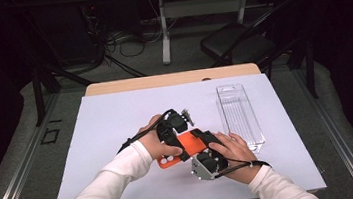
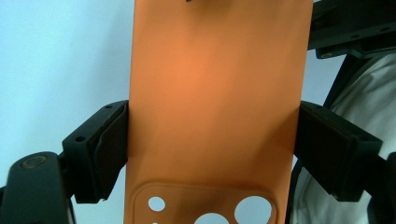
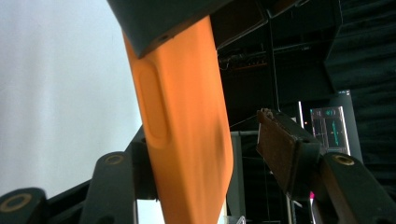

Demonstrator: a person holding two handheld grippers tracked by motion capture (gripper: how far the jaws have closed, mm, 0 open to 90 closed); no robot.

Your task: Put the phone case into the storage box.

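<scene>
At the left of the high view, the left gripper (image 1: pixel 174 130) holds an orange phone case (image 1: pixel 182 149) above the white mat (image 1: pixel 118 131), near the table's front middle. In the left gripper view the two black jaws bear on the long edges of the phone case (image 2: pixel 215 107), one on each side, with the camera cut-out toward the gripper body. The grip across the width appears chosen to keep the case steady and its far end free for the other tool. The case is lifted off the mat, not resting on it.

Further right, the right gripper (image 1: pixel 209 143) meets the same case from the opposite end. In the right gripper view the phone case (image 3: pixel 187 135) stands edge-on between the jaws: the left jaw lies close against it, while the right-hand pad (image 3: pixel 285 149) stands clear, with a visible gap. This gripper is therefore open around the case and not yet clamping; judged, a second hold is being prepared.

At the far right, a clear plastic tray (image 1: pixel 239 117) lies on the mat, apart from both hands, probably the case's packaging.
</scene>
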